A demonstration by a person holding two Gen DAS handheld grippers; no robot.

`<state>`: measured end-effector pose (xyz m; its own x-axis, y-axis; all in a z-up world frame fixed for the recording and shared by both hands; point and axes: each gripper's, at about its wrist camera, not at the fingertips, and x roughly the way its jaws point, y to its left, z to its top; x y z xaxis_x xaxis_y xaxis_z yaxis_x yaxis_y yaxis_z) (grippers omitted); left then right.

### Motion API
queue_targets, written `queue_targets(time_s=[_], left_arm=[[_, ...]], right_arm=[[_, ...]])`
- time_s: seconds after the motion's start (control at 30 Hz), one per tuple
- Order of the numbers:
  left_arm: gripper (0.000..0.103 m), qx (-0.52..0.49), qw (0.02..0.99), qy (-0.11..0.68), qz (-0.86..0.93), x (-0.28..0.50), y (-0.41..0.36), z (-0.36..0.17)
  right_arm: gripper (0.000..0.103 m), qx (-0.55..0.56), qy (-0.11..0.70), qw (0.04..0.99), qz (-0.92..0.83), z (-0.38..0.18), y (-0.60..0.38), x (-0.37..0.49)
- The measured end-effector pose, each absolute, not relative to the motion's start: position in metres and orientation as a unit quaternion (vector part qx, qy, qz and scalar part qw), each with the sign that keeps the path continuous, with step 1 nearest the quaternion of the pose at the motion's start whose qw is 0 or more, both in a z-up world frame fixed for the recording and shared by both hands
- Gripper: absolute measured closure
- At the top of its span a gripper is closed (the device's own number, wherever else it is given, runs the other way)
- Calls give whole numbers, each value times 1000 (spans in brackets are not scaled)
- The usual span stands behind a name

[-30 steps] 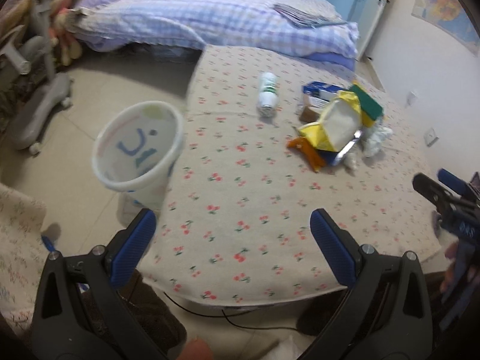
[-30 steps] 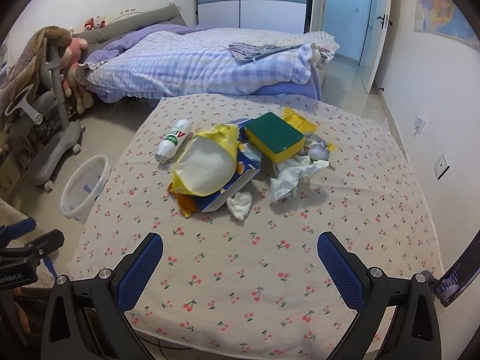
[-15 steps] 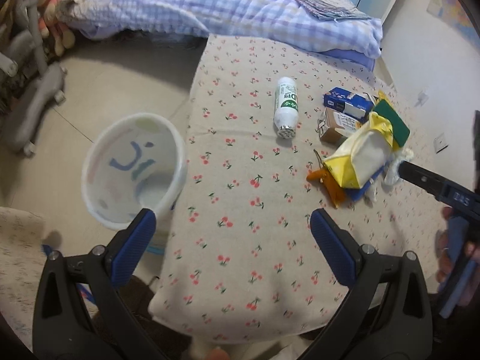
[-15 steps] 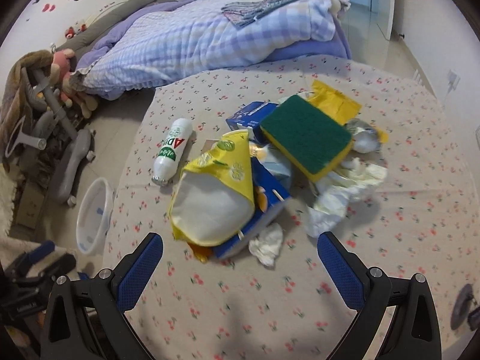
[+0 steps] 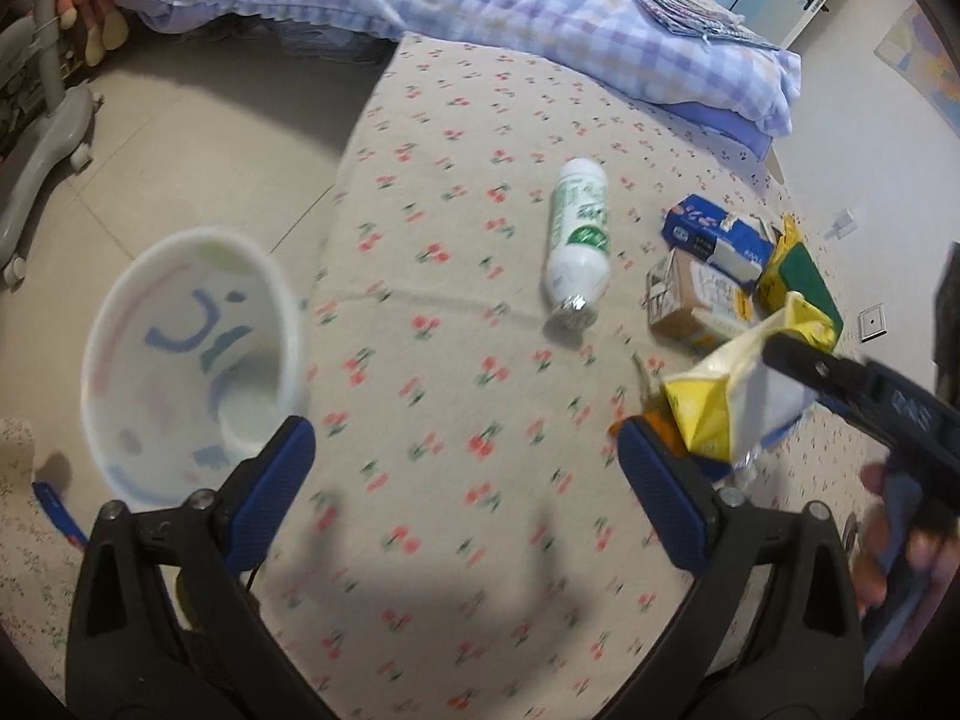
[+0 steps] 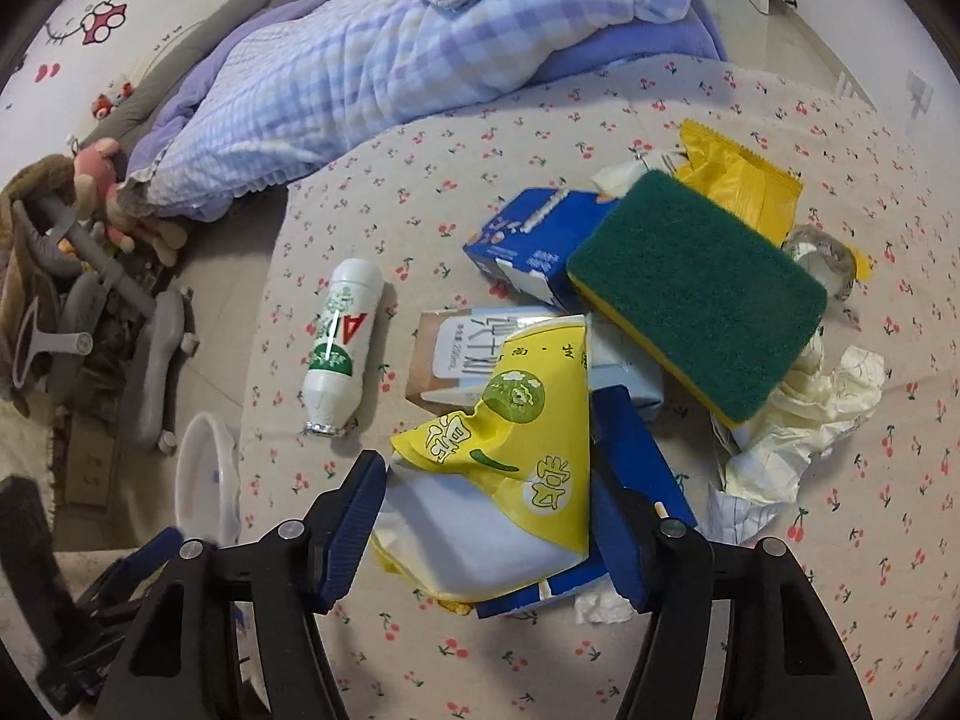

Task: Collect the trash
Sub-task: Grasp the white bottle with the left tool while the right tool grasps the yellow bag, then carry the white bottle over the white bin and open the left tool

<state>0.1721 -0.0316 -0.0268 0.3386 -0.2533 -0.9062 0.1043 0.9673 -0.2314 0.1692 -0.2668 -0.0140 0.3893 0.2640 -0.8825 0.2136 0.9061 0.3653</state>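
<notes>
A: Where is the trash you are after?

B: It lies heaped on the cherry-print tabletop (image 6: 852, 546). Your right gripper (image 6: 492, 510) straddles the yellow-and-white bag (image 6: 498, 480), one jaw on each side, and the jaws are closing. I cannot tell whether the pads press on it yet. The bag rests on a dark blue box (image 6: 636, 468).

A: What else sits in that heap?

B: A green-and-yellow sponge (image 6: 696, 294) leans over a blue carton (image 6: 528, 234) and a brown-and-white carton (image 6: 456, 354). A yellow wrapper (image 6: 738, 180) lies behind the sponge, crumpled paper (image 6: 798, 432) just beside it. A white bottle with a green label (image 5: 579, 237) lies on its side, apart from the heap, neck towards you.

A: And the bin?

B: The white bin (image 5: 186, 360) stands on the floor (image 5: 198, 138), close against the tabletop's edge. You look straight into it; only faint coloured marks show on its wall, and no trash shows inside.

A: My left gripper?

B: Your left gripper (image 5: 462, 480) hangs over the tabletop's near edge, jaws wide though starting to close, nothing between them.
</notes>
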Motion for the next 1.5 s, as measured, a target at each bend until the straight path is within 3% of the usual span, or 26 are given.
queue_targets(time_s=[0.13, 0.2, 0.3, 0.53, 0.67, 1.1, 1.5], left_arm=[[14, -68, 821, 554, -121, 192, -53, -32], [26, -70, 821, 551, -128, 201, -62, -35], [33, -60, 825, 545, -137, 214, -79, -42], [44, -74, 837, 525, -136, 243, -103, -55], [64, -76, 827, 538, -144, 251, -112, -67], [64, -66, 827, 541, -141, 233, -87, -48], [64, -99, 830, 540, -95, 195, 26, -20]], right_arm=[[36, 215, 523, 824, 28, 12, -277, 158], [36, 222, 511, 830, 31, 22, -286, 151], [36, 227, 495, 839, 21, 33, -306, 137], [36, 250, 493, 833, -16, 31, -357, 114], [36, 247, 494, 833, -35, 27, -371, 107], [36, 265, 492, 829, -31, 29, -379, 99], [36, 233, 496, 835, 41, 39, -283, 125]])
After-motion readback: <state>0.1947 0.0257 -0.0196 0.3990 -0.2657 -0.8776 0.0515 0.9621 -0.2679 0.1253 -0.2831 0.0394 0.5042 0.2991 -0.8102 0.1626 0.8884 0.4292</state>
